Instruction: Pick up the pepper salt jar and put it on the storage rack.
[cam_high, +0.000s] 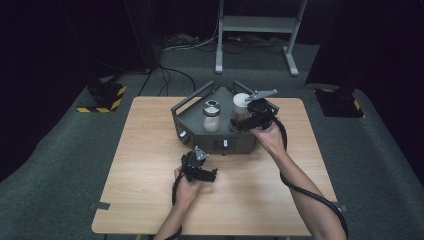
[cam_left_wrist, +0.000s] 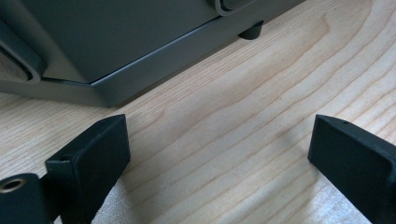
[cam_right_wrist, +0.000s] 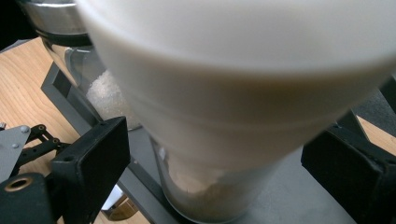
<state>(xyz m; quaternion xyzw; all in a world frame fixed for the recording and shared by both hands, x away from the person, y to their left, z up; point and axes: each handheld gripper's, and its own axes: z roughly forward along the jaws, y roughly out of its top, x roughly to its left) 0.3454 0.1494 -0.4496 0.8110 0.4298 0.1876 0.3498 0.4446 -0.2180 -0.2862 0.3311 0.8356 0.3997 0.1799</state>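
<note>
One camera hangs high above the near edge, looking forward and down over the wooden table (cam_high: 150, 200). The left gripper's camera skims low toward the grey rack (cam_left_wrist: 116, 42); the right's sits almost against the white-lidded jar (cam_right_wrist: 233, 93).

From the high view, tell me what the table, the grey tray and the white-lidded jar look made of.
Table: pale wood or wood laminate, matt, visible grain lines. Grey tray: likely painted metal or plastic, flat even grey with crisp edges. White-lidded jar: clear glass or plastic body showing beige powder; the lid looks like smooth plastic.
</note>
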